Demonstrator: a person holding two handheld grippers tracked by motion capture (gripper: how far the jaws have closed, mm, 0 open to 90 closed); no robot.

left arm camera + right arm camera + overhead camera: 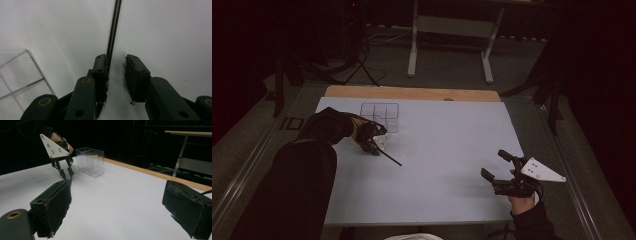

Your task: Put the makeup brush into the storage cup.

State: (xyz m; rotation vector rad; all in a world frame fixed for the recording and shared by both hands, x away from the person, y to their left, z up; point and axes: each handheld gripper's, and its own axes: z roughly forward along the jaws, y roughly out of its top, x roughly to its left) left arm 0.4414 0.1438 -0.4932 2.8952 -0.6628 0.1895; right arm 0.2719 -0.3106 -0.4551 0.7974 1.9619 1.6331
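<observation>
A thin black rod (390, 158) lies on the white table (447, 135), left of the middle. My left gripper (373, 145) stands over the rod's near end, pointing down. In the left gripper view that gripper (116, 58) is open, with the rod (113, 30) running between the jaws against the inner face of the left one. My right gripper (496, 164) hovers near the table's front right, wide open with nothing between its fingers. From the right gripper view (117, 187) I see the left gripper (67, 175) farther off under its grey plate.
A clear plastic box (379, 116) with compartments stands just behind the left gripper; its rim (37, 66) is close on the left in the left gripper view. A wooden strip (412, 92) edges the table's far side. A desk frame (451, 27) stands on the floor beyond.
</observation>
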